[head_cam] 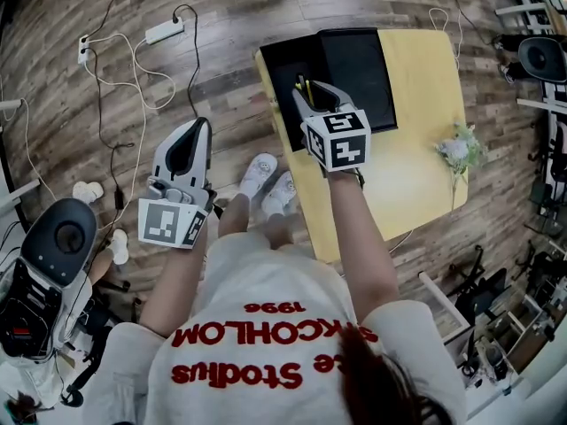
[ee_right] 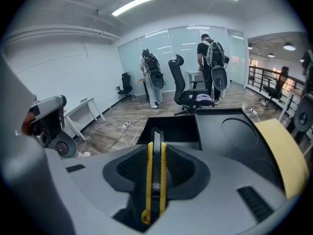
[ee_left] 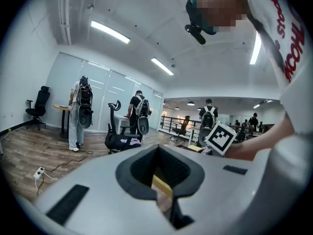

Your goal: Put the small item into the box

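Note:
A yellow-and-black utility knife (ee_right: pixel 155 180) stands on edge between the jaws of my right gripper (ee_right: pixel 155 173), which is shut on it. In the head view that gripper (head_cam: pixel 310 96) hovers with the knife (head_cam: pixel 304 88) over the near edge of the open black box (head_cam: pixel 285 65) on the yellow table (head_cam: pixel 425 166). The box's cavity (ee_right: pixel 171 130) lies straight ahead of the knife tip, and its black lid (ee_right: pixel 239 141) lies flat to the right. My left gripper (head_cam: pixel 183 153) hangs off the table over the wooden floor with nothing in it; its jaws are hidden behind the housing.
A small bunch of white flowers (head_cam: pixel 461 149) lies at the table's right edge. A power strip (head_cam: pixel 164 31) and cables trail over the floor at the far left. Black-and-grey equipment (head_cam: pixel 53 242) sits on the floor to the left. Office chairs and several people stand far off.

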Tool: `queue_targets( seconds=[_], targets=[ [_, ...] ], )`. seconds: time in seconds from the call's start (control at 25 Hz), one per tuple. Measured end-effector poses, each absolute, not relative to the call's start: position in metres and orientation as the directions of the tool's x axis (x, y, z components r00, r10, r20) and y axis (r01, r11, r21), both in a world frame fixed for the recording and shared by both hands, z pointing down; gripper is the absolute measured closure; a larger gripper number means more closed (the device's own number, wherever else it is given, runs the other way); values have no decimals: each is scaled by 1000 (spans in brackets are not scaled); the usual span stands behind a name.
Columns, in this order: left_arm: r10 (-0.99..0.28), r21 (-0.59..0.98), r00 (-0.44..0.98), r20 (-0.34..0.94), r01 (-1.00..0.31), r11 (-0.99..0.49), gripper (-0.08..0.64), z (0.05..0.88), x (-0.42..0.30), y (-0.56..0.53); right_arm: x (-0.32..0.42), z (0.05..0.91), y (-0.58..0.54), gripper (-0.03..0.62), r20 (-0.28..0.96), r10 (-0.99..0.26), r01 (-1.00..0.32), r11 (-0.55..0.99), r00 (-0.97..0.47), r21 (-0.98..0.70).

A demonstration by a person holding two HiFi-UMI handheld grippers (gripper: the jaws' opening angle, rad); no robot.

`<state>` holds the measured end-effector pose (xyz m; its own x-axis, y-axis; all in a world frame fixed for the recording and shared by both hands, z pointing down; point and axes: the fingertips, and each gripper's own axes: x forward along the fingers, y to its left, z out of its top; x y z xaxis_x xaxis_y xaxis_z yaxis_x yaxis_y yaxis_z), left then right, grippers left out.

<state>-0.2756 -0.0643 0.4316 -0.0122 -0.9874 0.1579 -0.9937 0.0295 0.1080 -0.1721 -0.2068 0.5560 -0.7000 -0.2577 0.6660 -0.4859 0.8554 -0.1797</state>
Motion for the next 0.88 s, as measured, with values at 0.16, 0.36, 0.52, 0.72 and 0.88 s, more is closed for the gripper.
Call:
queue_targets(
  seconds=[0.16,0.36,0.52,0.72,0.88],
  targets=[
    [-988,112,-13,153,-993,31,554,432,-273,-64,-177,570,-200,472,730,-221,-466,872,-647,-149],
    [-988,120,-14,154,-992,33,554,436,-270,-61,-183,590,-200,471,791,-179,-475,866,-584,-155],
    [-988,127,-17,155,-991,37,554,438,-267,-59,-184,610,-205,468,841,-135,-503,846,-524,-177],
    [-987,130,-26,156,-990,47,554,439,-268,-56,-184,620,-203,443,861,-102,-510,838,-497,-195],
    [-988,126,-30,149,-991,49,554,436,-269,-57,-188,601,-209,482,807,-162,-503,845,-569,-185]
  ],
)
